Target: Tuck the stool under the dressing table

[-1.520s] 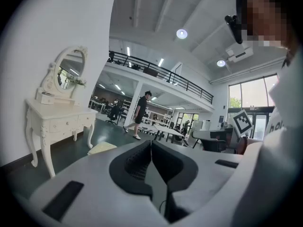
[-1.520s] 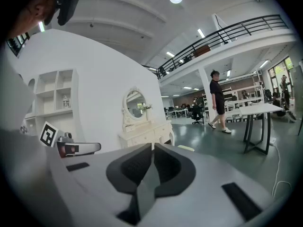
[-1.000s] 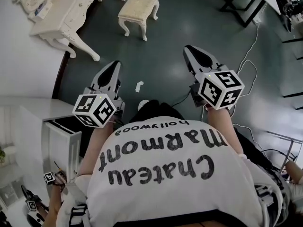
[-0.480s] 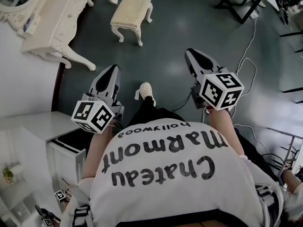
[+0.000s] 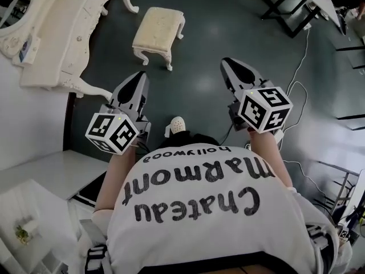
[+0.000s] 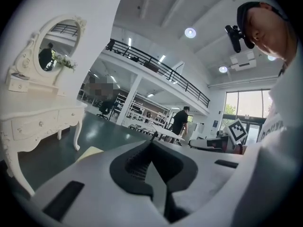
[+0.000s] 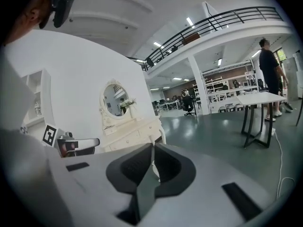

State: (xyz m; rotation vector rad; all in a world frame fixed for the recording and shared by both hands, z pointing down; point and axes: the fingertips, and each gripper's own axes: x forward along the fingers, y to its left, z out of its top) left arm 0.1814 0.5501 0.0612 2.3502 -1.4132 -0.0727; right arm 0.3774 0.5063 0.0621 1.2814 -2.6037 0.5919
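A cream padded stool [image 5: 159,32] with curved white legs stands on the dark floor, out in the open to the right of the white dressing table [image 5: 60,36]. Both are well ahead of me. My left gripper [image 5: 140,75] is shut and empty, pointing toward the table's near leg. Shut and empty too, my right gripper [image 5: 228,62] points at bare floor right of the stool. In the left gripper view the dressing table [image 6: 40,122] with its oval mirror [image 6: 57,44] fills the left, and a sliver of the stool [image 6: 90,151] shows over the jaws. The right gripper view shows the dressing table [image 7: 132,129] beyond its shut jaws.
A black-framed table [image 5: 293,7] stands at the far right, with white cables [image 5: 297,76] trailing over the floor. A low white cabinet [image 5: 48,176] sits at my near left. My shoe [image 5: 178,124] is forward. A person [image 7: 270,74] stands far off by another table.
The stool and dressing table have slid nearer and lower in the head view as I walk toward them. Both grippers travelled forward with me and stayed shut.
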